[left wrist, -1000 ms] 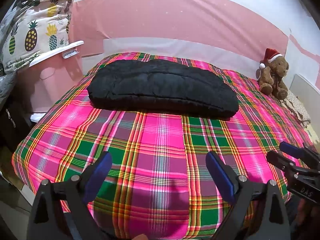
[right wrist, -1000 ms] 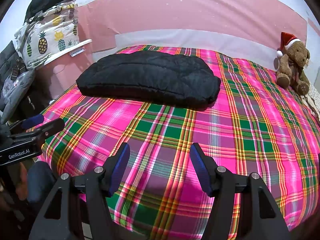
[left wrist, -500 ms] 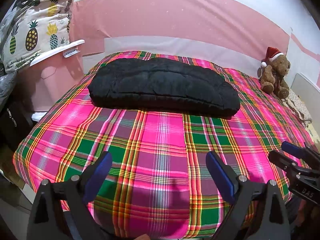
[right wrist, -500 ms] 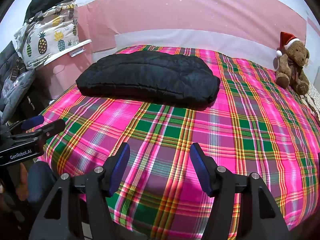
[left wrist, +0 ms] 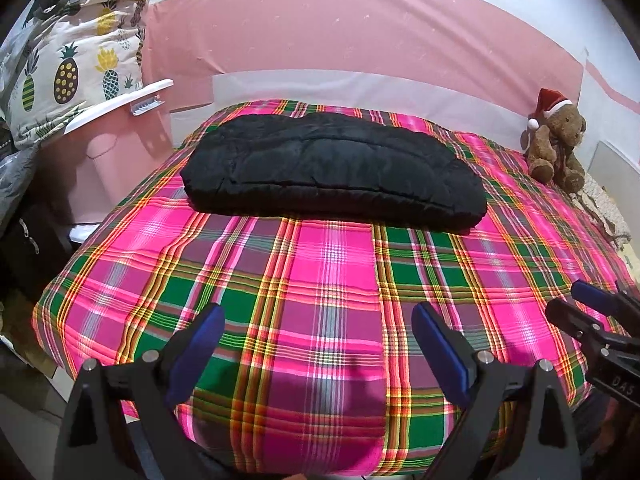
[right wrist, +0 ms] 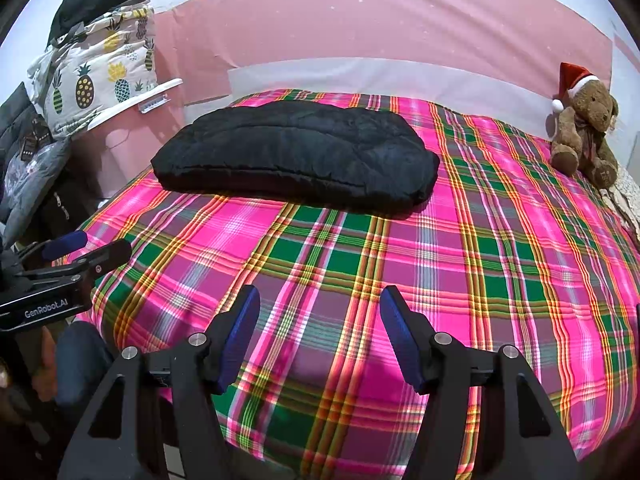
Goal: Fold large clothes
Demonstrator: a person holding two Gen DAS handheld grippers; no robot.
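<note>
Nearest the lens: left gripper hovering above the near edge of the bed, its two blue-padded fingers spread wide, nothing between them. Beside it, right gripper likewise spread and empty over the same near edge, clear of the cloth. Virtually unchanged from a second ago: both tools in the same low hover, same gap between the fingers, with only a slight drift of the left wrist view.

Underneath, one plaid bedspread in pink, green and yellow, stretched flat across the mattress.

Farther back, one black padded garment, already folded into a long thick bundle, lying crosswise on the spread toward the far left, well apart from both grippers; same spot as before.

At the far right corner, one brown teddy bear in a red Santa hat, seated upright on the spread.

Off the bed to the left, one pineapple-print cushion on a pile, topped by a dark item, type unclear.

Behind all, pink wall covering with a white band along its base.
</note>
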